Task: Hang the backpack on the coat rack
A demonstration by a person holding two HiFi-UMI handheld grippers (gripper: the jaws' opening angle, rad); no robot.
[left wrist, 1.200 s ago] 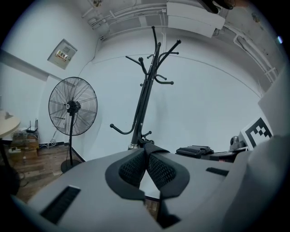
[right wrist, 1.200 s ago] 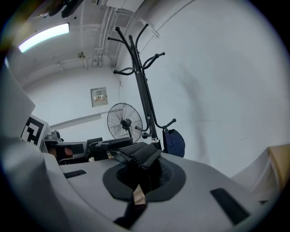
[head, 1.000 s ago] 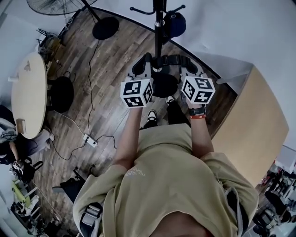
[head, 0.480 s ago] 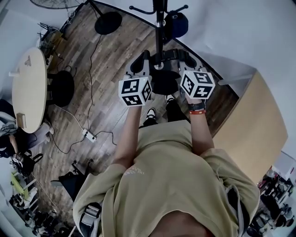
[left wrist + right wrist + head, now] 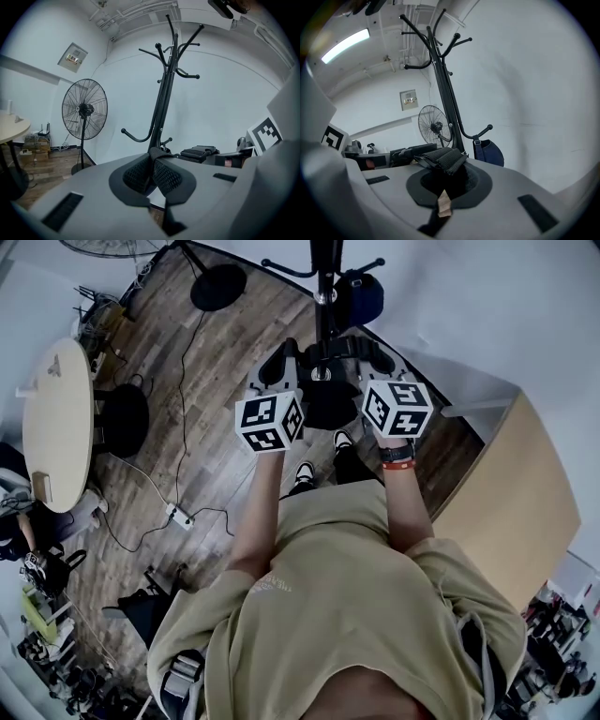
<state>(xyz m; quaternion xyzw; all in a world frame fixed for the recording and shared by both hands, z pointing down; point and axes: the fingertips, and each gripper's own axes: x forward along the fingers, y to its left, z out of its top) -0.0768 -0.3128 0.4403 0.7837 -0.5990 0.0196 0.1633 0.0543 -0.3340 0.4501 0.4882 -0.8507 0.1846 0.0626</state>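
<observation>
The coat rack (image 5: 323,298) stands right behind the black backpack (image 5: 330,405), held up against its pole between the left hand-held gripper (image 5: 284,362) and right hand-held gripper (image 5: 373,357), each clenched on one of its straps (image 5: 152,174).

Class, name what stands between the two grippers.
The coat rack's pole stands between the left gripper and right gripper, each shut on a backpack strap; the head view shows it.

Black backpack (image 5: 157,174) beside upright black coat rack (image 5: 165,93)
</observation>
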